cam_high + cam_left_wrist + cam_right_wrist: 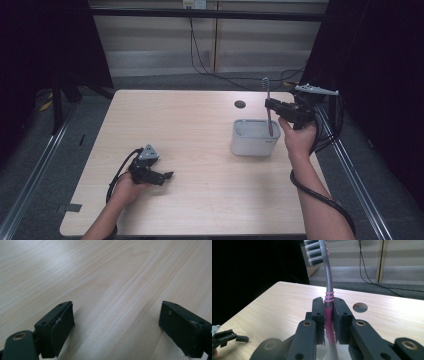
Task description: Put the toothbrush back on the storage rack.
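Note:
A grey and pink toothbrush [268, 107] stands upright with its bristles up, its lower end inside a white rectangular holder [253, 137] at the table's right. My right gripper [276, 106] is shut on the toothbrush handle just above the holder. In the right gripper view the two jaws clamp the pink grip of the toothbrush [328, 312], and the bristle head points left at the top. My left gripper [167, 176] rests low over the table at the front left, open, with bare wood between its jaws [116, 322].
A round cable hole [240, 104] lies in the table behind the holder. The wooden table [170, 125] is bare in the middle. Metal rails run along both sides on the floor. Cables hang on the back wall.

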A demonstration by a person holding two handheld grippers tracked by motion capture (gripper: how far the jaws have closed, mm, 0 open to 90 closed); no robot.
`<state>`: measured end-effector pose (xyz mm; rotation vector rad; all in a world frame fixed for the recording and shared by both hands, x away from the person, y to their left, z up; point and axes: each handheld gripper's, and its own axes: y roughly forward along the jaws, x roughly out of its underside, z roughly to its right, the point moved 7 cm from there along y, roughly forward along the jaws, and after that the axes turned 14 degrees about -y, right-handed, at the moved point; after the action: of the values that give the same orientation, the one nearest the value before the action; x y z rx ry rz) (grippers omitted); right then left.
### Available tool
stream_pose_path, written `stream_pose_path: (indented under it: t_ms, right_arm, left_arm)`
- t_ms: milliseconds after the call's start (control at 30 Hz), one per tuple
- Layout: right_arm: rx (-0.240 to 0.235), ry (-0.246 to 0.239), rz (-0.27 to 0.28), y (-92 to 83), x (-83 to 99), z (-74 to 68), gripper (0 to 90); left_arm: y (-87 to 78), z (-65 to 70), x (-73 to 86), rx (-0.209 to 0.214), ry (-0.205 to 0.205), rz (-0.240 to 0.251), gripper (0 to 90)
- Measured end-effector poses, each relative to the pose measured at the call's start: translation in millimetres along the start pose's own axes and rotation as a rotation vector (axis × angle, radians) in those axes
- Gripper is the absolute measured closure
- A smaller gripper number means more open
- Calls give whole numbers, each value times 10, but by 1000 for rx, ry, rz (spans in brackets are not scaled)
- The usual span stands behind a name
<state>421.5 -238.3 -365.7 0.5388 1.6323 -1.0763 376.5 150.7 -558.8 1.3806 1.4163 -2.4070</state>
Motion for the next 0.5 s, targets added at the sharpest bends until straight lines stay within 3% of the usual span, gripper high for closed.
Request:
stream_pose_path:
  t_ms: [500]
  right_arm:
    - [27, -4, -4, 45, 32, 80, 804]
  left_arm:
    - [-1, 0, 1, 0, 0, -1, 123]
